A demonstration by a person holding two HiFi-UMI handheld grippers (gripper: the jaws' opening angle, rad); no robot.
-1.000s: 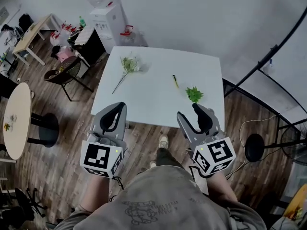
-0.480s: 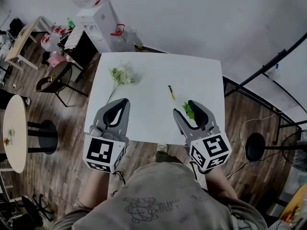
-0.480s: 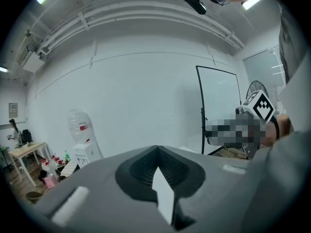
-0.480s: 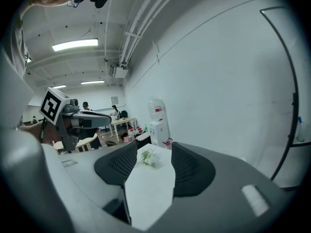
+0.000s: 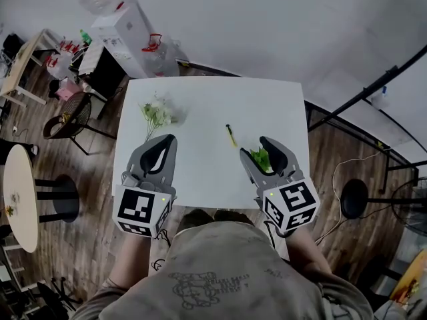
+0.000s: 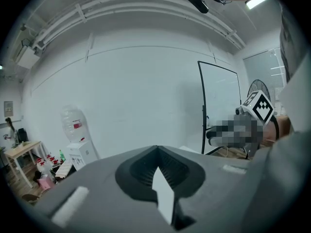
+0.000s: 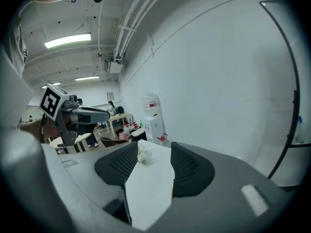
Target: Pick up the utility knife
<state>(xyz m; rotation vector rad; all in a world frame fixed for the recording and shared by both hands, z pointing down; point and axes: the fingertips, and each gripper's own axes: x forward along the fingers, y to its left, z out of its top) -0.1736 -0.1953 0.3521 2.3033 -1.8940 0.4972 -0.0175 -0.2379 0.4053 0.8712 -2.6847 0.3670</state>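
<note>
The utility knife (image 5: 231, 136), thin and yellow-green, lies on the white table (image 5: 200, 179) right of centre. My right gripper (image 5: 265, 153) hovers open just near and right of it, above a green leafy sprig (image 5: 260, 158) that shows between its fingers. My left gripper (image 5: 159, 155) hangs shut over the table's left half, holding nothing. In the right gripper view the right gripper (image 7: 154, 150) shows a clear gap, with the table and a flower bunch (image 7: 144, 154) beyond. In the left gripper view the left gripper (image 6: 156, 149) has its tips touching.
A bunch of pale flowers (image 5: 155, 111) lies at the table's far left. Left of the table stand a water dispenser (image 5: 117, 29), a dark chair (image 5: 63, 115) and a round table (image 5: 17, 192). A black stool (image 5: 353, 202) and a black tube frame (image 5: 360, 92) are on the right.
Both grippers have advanced from in front of the table's near edge to over its top. The right one now hangs above the green sprig, close to the knife. Neither jaw state changed.
</note>
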